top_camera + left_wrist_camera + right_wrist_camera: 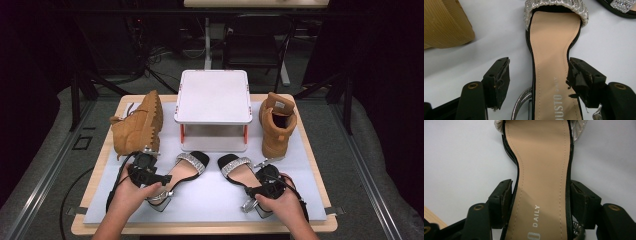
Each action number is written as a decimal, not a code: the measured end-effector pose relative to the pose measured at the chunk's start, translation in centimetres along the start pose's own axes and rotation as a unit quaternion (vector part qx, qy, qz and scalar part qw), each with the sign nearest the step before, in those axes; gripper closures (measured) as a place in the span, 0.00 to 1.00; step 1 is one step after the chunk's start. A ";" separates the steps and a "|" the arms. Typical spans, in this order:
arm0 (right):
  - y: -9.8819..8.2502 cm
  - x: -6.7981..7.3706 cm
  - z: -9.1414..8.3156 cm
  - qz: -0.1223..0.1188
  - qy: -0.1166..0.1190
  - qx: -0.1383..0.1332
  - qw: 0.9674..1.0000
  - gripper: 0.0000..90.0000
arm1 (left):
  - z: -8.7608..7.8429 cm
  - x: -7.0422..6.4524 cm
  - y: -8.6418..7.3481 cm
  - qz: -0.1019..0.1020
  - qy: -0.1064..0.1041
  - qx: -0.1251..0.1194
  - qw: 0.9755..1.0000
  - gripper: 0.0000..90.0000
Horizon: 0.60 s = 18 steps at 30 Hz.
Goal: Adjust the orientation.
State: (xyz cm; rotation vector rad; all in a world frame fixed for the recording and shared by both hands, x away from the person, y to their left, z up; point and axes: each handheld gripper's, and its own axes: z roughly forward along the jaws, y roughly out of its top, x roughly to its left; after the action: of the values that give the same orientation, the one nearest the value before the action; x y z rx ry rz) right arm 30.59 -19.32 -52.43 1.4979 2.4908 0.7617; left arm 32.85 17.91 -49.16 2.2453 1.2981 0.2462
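Two black heeled sandals with glittery silver toe straps lie on the grey mat, toes pointing away from me. My left gripper point(167, 182) point(539, 72) straddles the middle of the left sandal point(189, 167) point(554, 37). Its jaws stand wide: the right-hand pad point(577, 75) just meets the sole's edge, while the other pad point(501, 75) is clear of it. My right gripper point(252, 190) point(541, 195) is around the waist of the right sandal point(236, 169) point(539, 150), with both pads against the sole's black edges.
A white stand point(213, 97) on red legs sits at the back middle of the mat point(210, 200). One tan boot point(140, 125) lies on its side at the left, its sole point(446, 22) near the left sandal. A second tan boot point(276, 125) stands upright at the right.
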 end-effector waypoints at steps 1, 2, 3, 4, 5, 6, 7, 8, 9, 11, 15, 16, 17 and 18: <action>0.1 -0.1 0.0 -0.004 -0.002 0.003 1.000 0.43 | 0.0 0.0 0.0 0.000 -0.002 0.000 1.000 0.38; 0.3 -0.1 0.1 -0.004 0.003 0.001 1.000 0.43 | 0.0 0.0 0.0 0.001 -0.002 0.000 1.000 0.38; 0.4 -0.1 0.2 -0.004 0.005 0.000 1.000 0.43 | 0.1 0.0 0.0 0.001 -0.002 0.000 1.000 0.38; 0.5 -0.1 0.3 -0.006 0.005 -0.003 1.000 0.43 | 0.1 0.0 0.0 0.000 -0.002 0.000 1.000 0.38; 0.5 0.0 0.4 0.001 0.005 -0.011 1.000 0.43 | 0.1 0.0 0.0 -0.001 -0.002 -0.001 1.000 0.38; 0.7 -0.2 0.4 -0.010 0.001 -0.001 1.000 0.43 | 0.1 0.1 0.0 -0.001 -0.001 -0.001 1.000 0.38; 0.8 -0.1 0.5 -0.007 0.008 -0.008 1.000 0.44 | 0.1 0.1 0.0 0.000 -0.001 0.000 1.000 0.38; 0.9 -0.2 0.5 -0.012 0.006 -0.005 1.000 0.44 | 0.1 0.2 0.0 0.000 -0.001 0.000 1.000 0.38; 1.0 -0.2 0.6 -0.012 0.007 -0.006 1.000 0.44 | 0.1 0.2 0.0 -0.001 -0.002 0.000 1.000 0.38; 1.2 -0.3 0.7 -0.016 0.006 -0.006 1.000 0.44 | 0.1 0.2 -0.1 -0.002 -0.002 0.001 1.000 0.38; 1.4 -0.4 0.8 -0.020 0.013 -0.007 1.000 0.44 | 0.0 0.3 0.0 -0.001 -0.003 -0.001 1.000 0.38; 1.4 -0.4 0.9 -0.022 0.014 -0.007 1.000 0.44 | 0.0 0.3 0.0 -0.001 -0.004 -0.001 1.000 0.38; 1.5 -0.5 0.9 -0.022 0.013 -0.008 1.000 0.44 | 0.1 0.3 0.0 0.001 -0.006 0.000 1.000 0.38; 1.5 -0.5 0.9 -0.020 0.014 -0.008 1.000 0.44 | 0.1 0.2 0.0 0.002 -0.007 0.001 1.000 0.38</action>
State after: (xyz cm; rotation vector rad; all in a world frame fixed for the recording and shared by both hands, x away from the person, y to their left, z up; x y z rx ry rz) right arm 32.30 -18.87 -52.55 1.4364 2.5211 0.7988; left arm 32.98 18.08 -49.27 2.2482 1.2873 0.2301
